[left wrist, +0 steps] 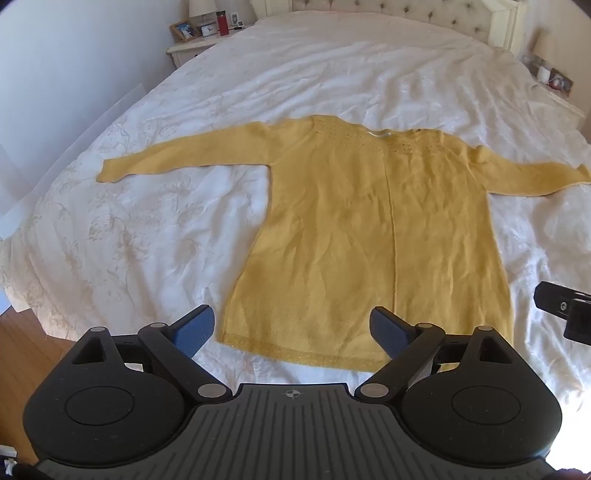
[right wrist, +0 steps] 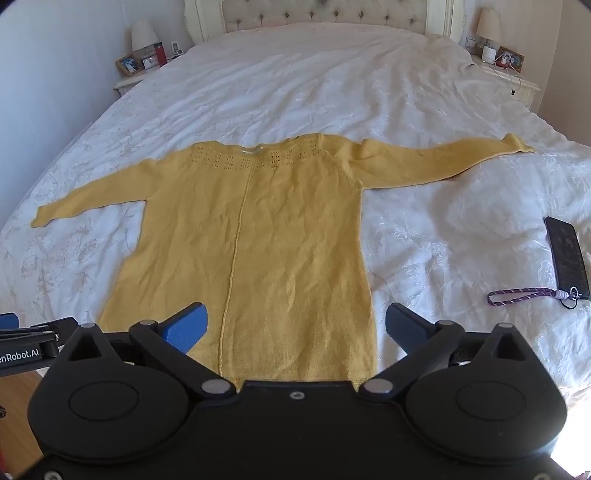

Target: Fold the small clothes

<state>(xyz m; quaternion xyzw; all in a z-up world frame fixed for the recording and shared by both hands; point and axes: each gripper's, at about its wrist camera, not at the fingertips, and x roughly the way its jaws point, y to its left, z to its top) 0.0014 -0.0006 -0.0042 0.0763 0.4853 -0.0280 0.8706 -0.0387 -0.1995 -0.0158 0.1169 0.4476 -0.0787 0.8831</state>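
A yellow knitted sweater [left wrist: 369,229] [right wrist: 258,236] lies flat on the white bed cover [left wrist: 147,229] [right wrist: 424,229], both sleeves spread sideways and the neck away from me. My left gripper [left wrist: 293,325] hangs open above the hem's left part, its blue pads [left wrist: 195,330] wide apart with nothing between them. My right gripper [right wrist: 297,323] is open above the hem's right part, nothing held. In the left wrist view a part of the right gripper shows at the right edge; in the right wrist view the left gripper shows at the left edge.
A dark phone [right wrist: 567,254] with a purple wrist strap [right wrist: 517,297] lies on the cover to the right. Bedside tables with lamps and small items stand at both sides of the headboard [right wrist: 325,16]. Wooden floor [left wrist: 22,350] shows at the lower left.
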